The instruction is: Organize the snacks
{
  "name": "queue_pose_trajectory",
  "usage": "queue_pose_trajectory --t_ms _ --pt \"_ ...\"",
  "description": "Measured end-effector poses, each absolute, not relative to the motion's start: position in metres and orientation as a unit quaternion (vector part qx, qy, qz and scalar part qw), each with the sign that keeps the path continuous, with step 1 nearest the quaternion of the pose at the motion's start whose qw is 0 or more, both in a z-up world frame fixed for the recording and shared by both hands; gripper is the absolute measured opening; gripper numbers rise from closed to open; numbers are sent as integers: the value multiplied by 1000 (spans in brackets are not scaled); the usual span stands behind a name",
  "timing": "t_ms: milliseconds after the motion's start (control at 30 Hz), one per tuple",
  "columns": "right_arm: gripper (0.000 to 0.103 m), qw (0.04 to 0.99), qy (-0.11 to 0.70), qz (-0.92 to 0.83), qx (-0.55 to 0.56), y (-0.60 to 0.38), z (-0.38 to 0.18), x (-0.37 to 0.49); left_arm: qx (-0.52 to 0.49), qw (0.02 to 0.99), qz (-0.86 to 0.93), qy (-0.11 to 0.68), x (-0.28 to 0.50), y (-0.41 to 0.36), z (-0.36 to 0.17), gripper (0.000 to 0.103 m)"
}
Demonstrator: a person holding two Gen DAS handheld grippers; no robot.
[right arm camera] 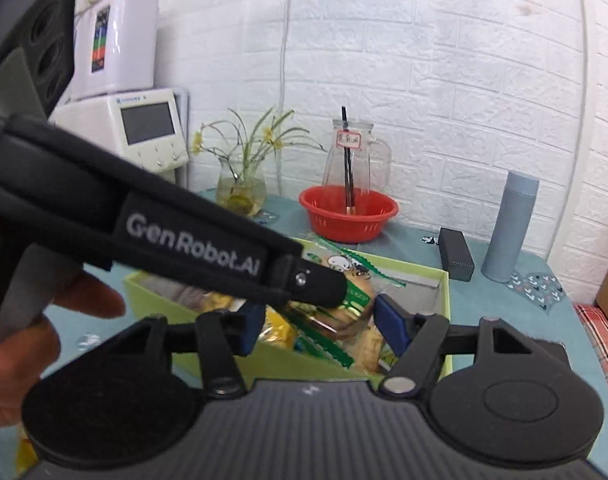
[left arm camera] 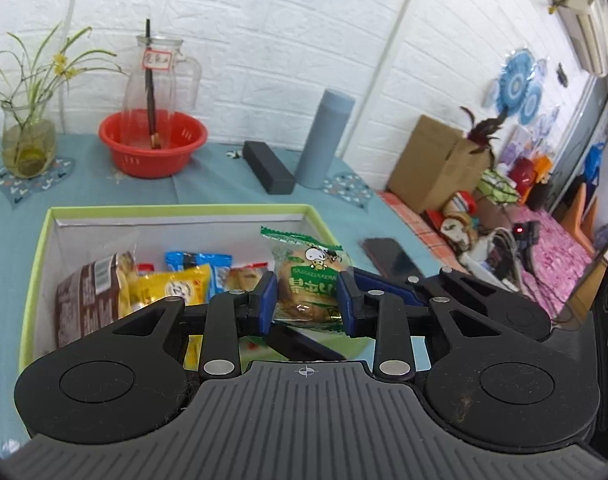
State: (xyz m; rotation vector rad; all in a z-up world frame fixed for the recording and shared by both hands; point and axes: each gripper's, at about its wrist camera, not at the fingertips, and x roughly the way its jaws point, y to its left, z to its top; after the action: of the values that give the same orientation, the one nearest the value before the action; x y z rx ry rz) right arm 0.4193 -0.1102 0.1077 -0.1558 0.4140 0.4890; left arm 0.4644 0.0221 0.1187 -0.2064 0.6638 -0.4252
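Snack packets (left arm camera: 164, 288) lie in the box (left arm camera: 40, 240), basin (left arm camera: 152, 142) behind it.

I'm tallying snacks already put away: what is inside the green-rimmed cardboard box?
Inside the green-rimmed cardboard box: a brown packet, a yellow packet, a blue packet and an orange-wrapped snack. The left gripper and its green-printed bun packet cover the rest.

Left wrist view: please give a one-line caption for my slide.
Left gripper holds a green-wrapped pastry above a green-rimmed box of snacks on a teal tablecloth.
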Motion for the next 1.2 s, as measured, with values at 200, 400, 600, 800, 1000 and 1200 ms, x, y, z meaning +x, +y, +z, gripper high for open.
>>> queue_pose_trajectory --t_ms 200,400,600,800,1000,1200 --pt "81 941 222 244 -78 -108 90 449 -87 928 -174 319 481 22 96 30" --pt "93 956 190 214 -60 -138 100 395 -71 940 -166 291 439 21 105 42" --pt "93 960 195 198 -23 -169 98 317 -71 935 -190 291 391 11 112 49" --pt "93 950 240 201 12 -176 61 260 -61 923 -209 316 350 1 97 54" --pt "93 939 280 198 30 -170 29 245 -85 881 -242 397 329 -5 43 52" --pt "93 929 300 215 2 -157 23 261 -84 859 -255 435 336 -20 15 26"
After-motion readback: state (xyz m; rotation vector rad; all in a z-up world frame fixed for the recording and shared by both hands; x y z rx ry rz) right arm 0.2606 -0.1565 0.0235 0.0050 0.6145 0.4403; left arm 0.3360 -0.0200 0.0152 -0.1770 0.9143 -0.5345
